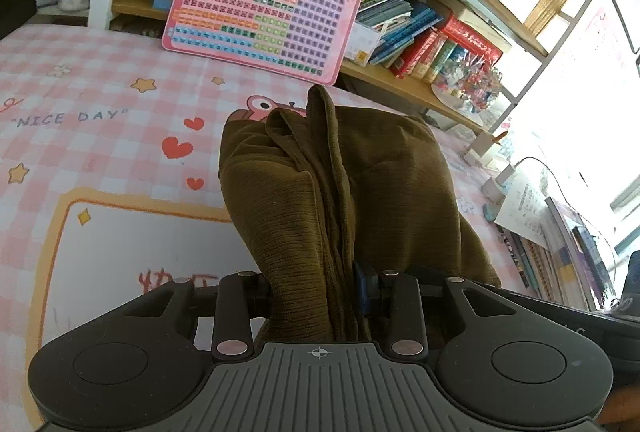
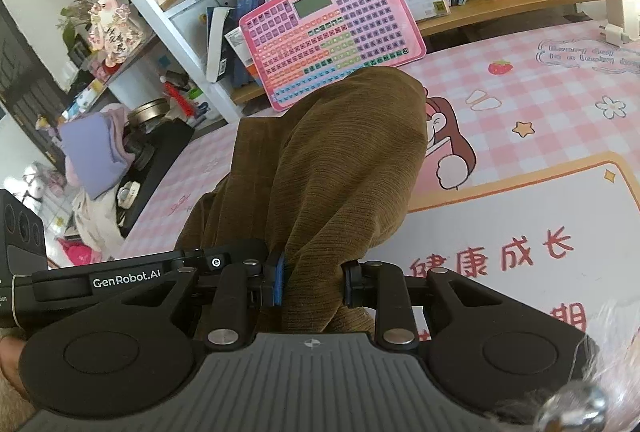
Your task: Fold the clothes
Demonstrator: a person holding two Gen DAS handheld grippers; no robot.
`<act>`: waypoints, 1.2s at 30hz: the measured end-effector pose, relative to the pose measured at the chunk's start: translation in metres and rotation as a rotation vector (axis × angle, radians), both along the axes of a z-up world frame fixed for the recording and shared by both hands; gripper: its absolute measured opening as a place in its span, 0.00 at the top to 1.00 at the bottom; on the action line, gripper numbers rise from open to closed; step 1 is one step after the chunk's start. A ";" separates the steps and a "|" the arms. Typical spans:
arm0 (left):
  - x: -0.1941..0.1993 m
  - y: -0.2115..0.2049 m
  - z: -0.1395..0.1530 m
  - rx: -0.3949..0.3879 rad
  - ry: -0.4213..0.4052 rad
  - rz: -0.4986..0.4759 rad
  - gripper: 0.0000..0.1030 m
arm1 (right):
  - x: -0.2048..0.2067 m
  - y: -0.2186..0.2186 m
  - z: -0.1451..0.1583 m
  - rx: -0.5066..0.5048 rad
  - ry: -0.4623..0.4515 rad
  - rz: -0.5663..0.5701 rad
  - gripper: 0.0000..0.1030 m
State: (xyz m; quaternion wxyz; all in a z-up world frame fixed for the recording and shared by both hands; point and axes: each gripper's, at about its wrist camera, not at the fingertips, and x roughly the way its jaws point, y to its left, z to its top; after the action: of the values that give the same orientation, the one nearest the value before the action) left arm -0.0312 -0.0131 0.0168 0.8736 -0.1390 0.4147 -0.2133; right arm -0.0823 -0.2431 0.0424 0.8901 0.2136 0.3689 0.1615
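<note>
The black left gripper [image 1: 316, 292] is clamped on a bunched olive-brown ribbed garment [image 1: 340, 184]; the black right gripper [image 2: 314, 282] pinches it too. The cloth drapes over the pink checked desk mat [image 1: 100, 92], before the pink toy keyboard [image 1: 264, 4].

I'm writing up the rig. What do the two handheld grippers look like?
Both the left gripper and right gripper are matte black, with a ribbed grey centre plate bearing a crosshair mark, round side discs, silver pivot pins and blue finger pads. White "GenRobot.AI" lettering shows in the right wrist view.
</note>
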 end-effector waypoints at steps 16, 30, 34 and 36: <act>0.072 0.098 0.000 -0.053 0.016 0.020 0.68 | 0.080 0.103 0.012 -0.052 -0.017 0.036 0.76; 0.166 0.171 -0.022 -0.082 0.025 0.066 0.68 | 0.183 0.174 -0.007 -0.090 -0.027 0.051 0.76; 0.200 0.179 -0.027 -0.078 0.016 0.068 0.68 | 0.214 0.186 -0.016 -0.089 -0.034 0.042 0.76; 0.217 0.182 -0.027 -0.080 0.006 0.068 0.68 | 0.230 0.186 -0.019 -0.077 -0.042 0.028 0.76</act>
State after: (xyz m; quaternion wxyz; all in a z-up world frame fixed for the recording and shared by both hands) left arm 0.1863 0.1686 -0.0098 0.8728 -0.1884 0.4036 -0.1993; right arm 0.1473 -0.0567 0.0230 0.9028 0.1707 0.3590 0.1643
